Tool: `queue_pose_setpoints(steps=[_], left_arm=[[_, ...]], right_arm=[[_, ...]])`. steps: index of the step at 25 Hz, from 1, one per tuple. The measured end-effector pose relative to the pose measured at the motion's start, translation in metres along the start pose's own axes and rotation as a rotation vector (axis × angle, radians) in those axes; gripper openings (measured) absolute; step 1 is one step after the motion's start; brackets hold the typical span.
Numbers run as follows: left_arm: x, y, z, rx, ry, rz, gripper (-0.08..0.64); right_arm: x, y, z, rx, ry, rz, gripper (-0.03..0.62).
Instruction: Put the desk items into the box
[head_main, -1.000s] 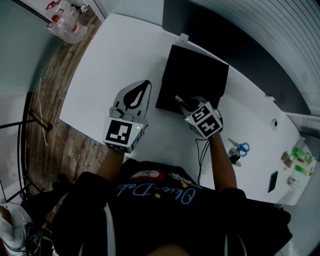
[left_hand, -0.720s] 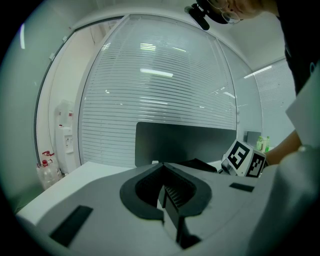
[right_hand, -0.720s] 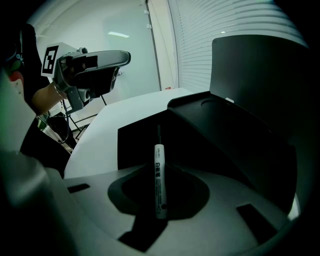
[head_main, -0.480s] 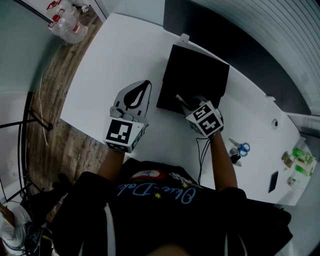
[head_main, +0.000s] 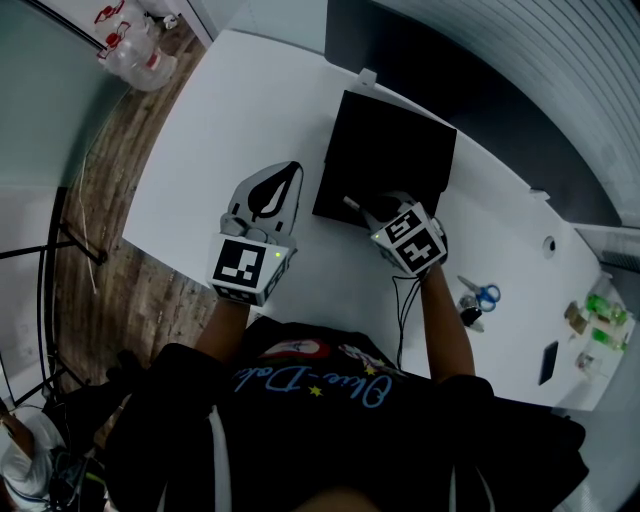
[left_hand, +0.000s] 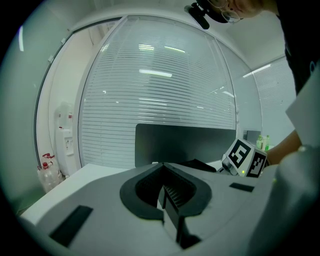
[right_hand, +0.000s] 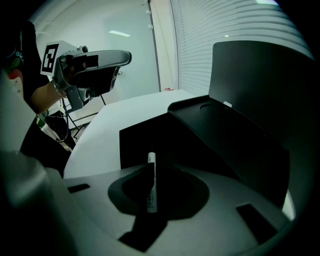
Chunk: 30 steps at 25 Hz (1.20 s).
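The right gripper (head_main: 355, 205) hangs over the near edge of the open box (head_main: 392, 140), jaws clamped on a slim white pen (right_hand: 151, 181) aimed into the box. The left gripper (left_hand: 164, 187), jaws together and empty, sits left of the box, with open desk (head_main: 215, 115) ahead.

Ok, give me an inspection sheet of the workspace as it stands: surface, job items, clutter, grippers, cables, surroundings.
Surface: white table, mostly bare at its left.
Job's things: black box, looks open; slim white pen held at the box's near edge; blue-handled scissors lying on the table to the right.
Clutter: green bottles and a flat black thing at the far right end.
Grippers: left gripper shut, empty, beside the box; right gripper shut on the pen.
Cables: thin cable hanging from the right gripper.
Surroundings: wood floor, clear bottles past the table's left end, window blinds behind.
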<state>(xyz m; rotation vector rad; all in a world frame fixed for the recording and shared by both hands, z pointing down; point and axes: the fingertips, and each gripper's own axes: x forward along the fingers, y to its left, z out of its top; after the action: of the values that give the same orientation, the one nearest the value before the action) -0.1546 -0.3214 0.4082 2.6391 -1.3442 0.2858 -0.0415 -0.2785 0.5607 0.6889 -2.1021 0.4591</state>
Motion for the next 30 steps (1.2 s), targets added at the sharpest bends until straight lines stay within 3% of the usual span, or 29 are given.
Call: queue_pose_setpoints(steps=[6,30], left_arm=[[-0.003,-0.004,0.004,0.021,-0.001,-0.001,0.008],[-0.019,-0.049,0.029,0.126,-0.012,-0.045,0.008]], right_arm=[[-0.012,-0.007,0.01,0.016,-0.063,-0.061,0.012],[-0.099,-0.017,0.024,0.23,-0.404,-0.211,0.008]])
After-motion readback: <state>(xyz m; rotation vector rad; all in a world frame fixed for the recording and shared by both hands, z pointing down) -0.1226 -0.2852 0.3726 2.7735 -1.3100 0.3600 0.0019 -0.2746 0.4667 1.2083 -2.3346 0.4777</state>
